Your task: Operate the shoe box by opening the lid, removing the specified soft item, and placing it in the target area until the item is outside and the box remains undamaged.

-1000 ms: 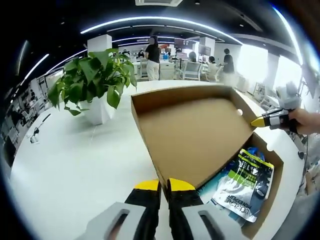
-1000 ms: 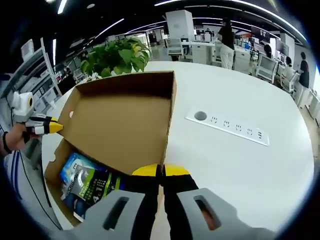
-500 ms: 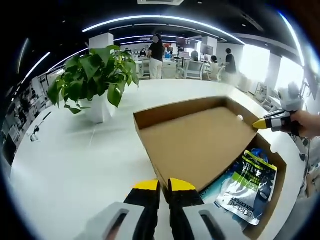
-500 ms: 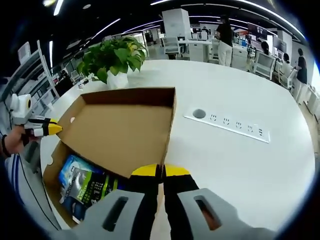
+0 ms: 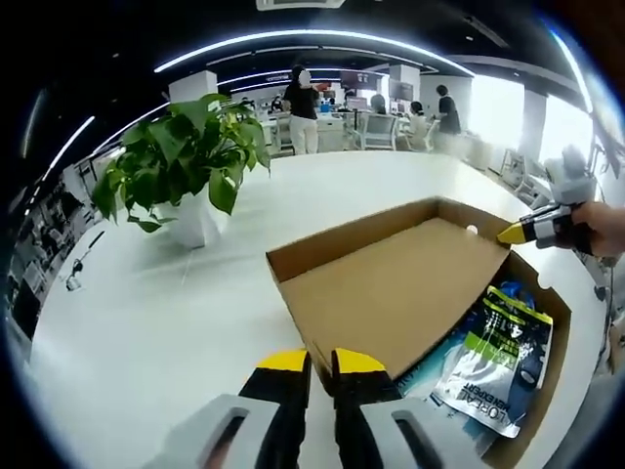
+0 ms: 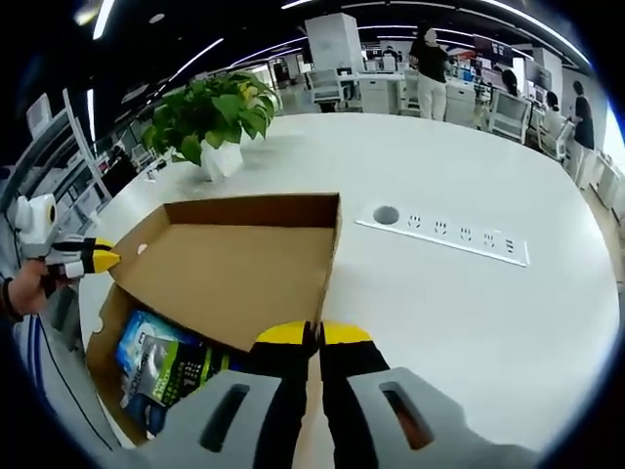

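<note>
The shoe box (image 5: pixel 532 391) is sitting on a white surface (image 6: pixel 469 322), plain brown cardboard, and its lid (image 5: pixel 400 293) is standing open above it, tilted back with its bare inner face showing. A small round hole is showing near one corner of the lid (pale against the brown).

Inside the box, partly under the lid, soft pouches are lying flat: a grey-white one with green and black print (image 5: pixel 496 366) on top, and a blue one (image 6: pixel 137 337) beneath it; I am counting two for certain, and the lid is hiding whatever else may be there.

The left gripper (image 5: pixel 311 363) is pinching the lid's near corner, its yellow-tipped fingers (image 5: pixel 280 363) pressed together on the cardboard edge. The right gripper (image 6: pixel 313 336) is doing the same at the lid's other near corner, fingers (image 6: pixel 344 335) closed on the edge. Each gripper is also appearing in the other's view, at the lid's far corner, held in a person's hand (image 5: pixel 604 227).

One potted plant (image 5: pixel 186 161) in a white pot is standing on the surface beyond the box. One white power strip (image 6: pixel 444 237) is set flush in the surface to the side of the lid, with a round hole (image 6: pixel 387 212) at its end nearest the lid. Several people are standing and sitting among desks far behind the plant.
</note>
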